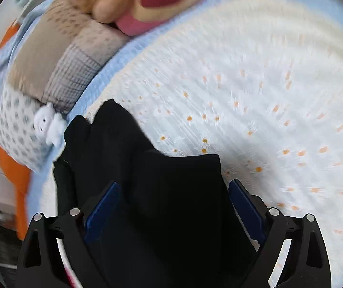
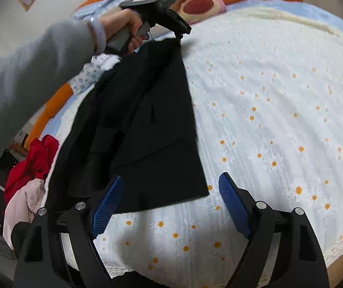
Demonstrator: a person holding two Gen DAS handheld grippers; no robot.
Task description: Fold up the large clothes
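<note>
A large black garment (image 2: 142,124) lies stretched along the left side of the bed on a white daisy blanket (image 2: 279,120). In the left wrist view the garment (image 1: 161,192) fills the space between the wide-apart blue pads (image 1: 104,208) of my left gripper (image 1: 173,206), which is open. In the right wrist view the left gripper (image 2: 178,34) sits at the garment's far end, held by a hand in a grey sleeve. My right gripper (image 2: 171,199) is open over the garment's near edge, with the cloth reaching between its pads (image 2: 107,204).
A pink and brown plush toy (image 2: 195,2) and pillows (image 1: 58,55) lie at the bed's head. Red and pink clothes (image 2: 30,168) are piled at the left bed edge. An orange bed frame (image 2: 51,105) rims the mattress. The daisy blanket spreads to the right.
</note>
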